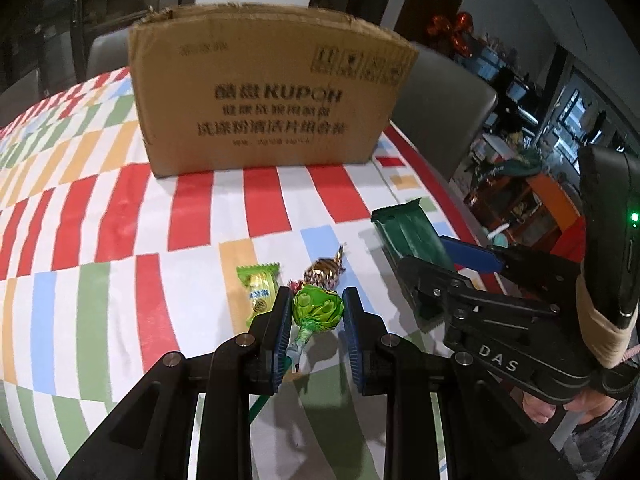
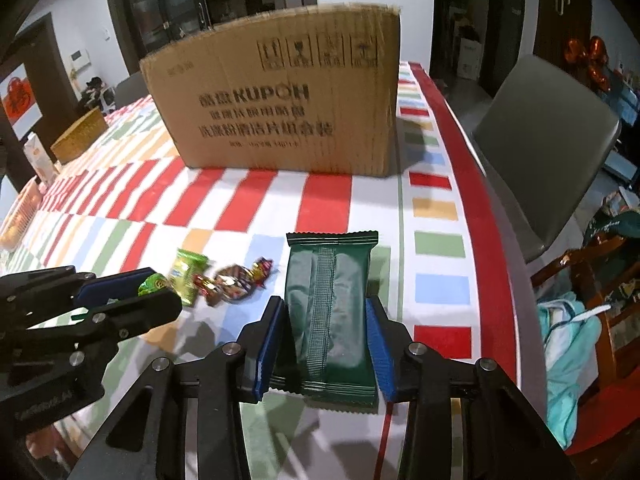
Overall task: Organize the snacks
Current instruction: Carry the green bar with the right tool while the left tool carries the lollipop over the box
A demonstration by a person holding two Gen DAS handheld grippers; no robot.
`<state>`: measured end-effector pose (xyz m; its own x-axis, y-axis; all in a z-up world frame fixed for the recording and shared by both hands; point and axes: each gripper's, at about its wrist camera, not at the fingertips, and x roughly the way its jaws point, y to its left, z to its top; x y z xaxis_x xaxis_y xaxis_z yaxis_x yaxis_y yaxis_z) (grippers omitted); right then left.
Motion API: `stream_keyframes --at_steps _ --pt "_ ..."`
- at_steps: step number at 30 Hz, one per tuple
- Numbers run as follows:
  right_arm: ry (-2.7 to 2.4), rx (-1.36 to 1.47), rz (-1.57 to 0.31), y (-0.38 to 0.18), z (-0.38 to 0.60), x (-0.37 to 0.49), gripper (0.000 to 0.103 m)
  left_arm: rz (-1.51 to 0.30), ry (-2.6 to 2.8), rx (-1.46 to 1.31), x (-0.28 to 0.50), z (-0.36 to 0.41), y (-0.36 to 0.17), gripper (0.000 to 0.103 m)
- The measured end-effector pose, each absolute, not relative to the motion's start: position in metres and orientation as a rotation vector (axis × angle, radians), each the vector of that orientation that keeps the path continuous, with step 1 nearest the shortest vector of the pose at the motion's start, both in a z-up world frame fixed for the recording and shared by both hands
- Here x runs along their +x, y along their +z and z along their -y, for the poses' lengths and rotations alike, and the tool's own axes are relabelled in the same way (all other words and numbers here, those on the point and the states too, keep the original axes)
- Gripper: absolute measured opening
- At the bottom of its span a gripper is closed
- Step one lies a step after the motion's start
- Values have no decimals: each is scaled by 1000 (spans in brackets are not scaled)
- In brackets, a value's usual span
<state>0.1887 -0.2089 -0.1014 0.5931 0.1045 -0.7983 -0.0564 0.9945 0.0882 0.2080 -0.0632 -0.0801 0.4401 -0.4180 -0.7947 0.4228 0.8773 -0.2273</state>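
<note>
Right gripper (image 2: 326, 344) clamped on green packet (image 2: 330, 312), left gripper (image 1: 317, 322) pinching lollipop (image 1: 318, 307), both low over striped desk (image 1: 120, 220). Cardboard box (image 1: 264, 92) open-topped behind, likely destination. Two wrapped candies (image 1: 260, 286) loose beside lollipop.

The left claw (image 1: 317, 312) is black plastic with ribbed blue pads on its two fingers, its linkage arms joined by round silver pins; the right claw (image 2: 326, 320) is built the same, with small dark screws on its links and white "DAS" lettering on its body; a tan wrap binds its black handle, where a green light glows.
</note>
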Motion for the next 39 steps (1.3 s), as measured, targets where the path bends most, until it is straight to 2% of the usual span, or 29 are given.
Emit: stream_keyframes --at_steps 24,39 --pt "148 82 -651 12 202 214 42 -696 -473 -58 247 50 28 26" --pt "143 89 -580 52 199 274 42 -630 -424 -42 298 46 64 26"
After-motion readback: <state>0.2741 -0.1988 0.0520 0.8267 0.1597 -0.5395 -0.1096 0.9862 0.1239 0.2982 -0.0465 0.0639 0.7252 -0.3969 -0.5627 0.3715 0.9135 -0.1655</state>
